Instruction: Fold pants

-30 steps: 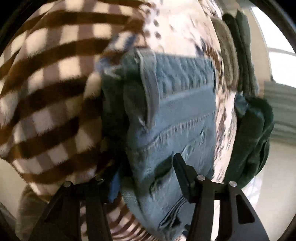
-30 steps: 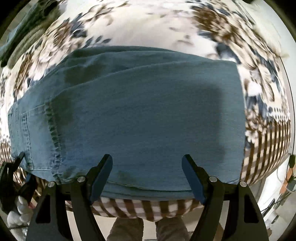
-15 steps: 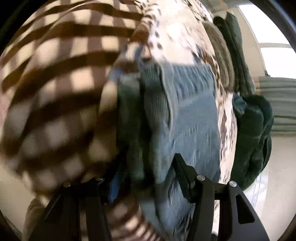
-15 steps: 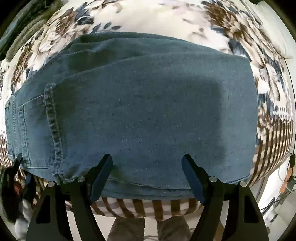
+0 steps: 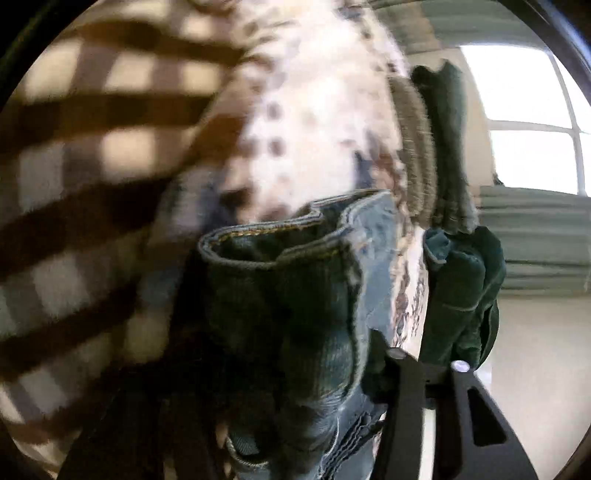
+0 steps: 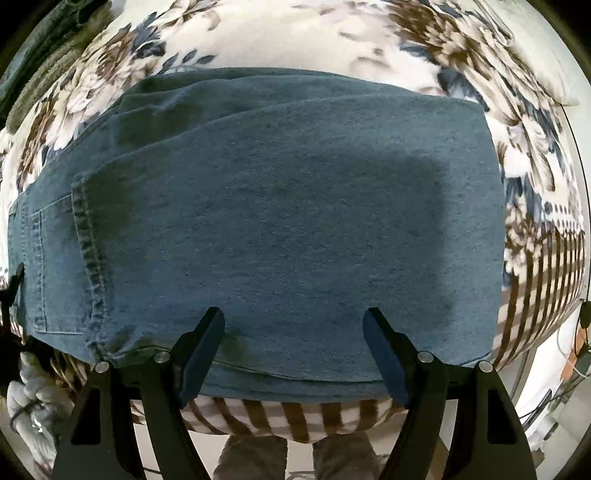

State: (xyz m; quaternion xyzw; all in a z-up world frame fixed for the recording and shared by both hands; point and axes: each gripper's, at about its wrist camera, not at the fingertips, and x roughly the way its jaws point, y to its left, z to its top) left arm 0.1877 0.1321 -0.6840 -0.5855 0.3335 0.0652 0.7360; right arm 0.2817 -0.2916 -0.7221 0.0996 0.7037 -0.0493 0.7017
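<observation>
Floral bedspread (image 6: 295, 33): folded jeans (image 6: 295, 221) lie crosswise under released right tongs (image 6: 293, 350); left tongs (image 5: 295, 369) closing on their end.

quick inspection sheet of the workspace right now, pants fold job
surface: floral blanket meeting a brown checked blanket.
job's things: blue jeans lie folded flat; one bunched end rises in the left wrist view.
clutter: dark green clothes and an olive knit beside the jeans.
grippers: left tongs closing, denim bunched between the jaws; right tongs open above the jeans' near edge, holding nothing.
cables: wires at the far right of the right wrist view.
surroundings: bright window; person's legs below the near edge.
</observation>
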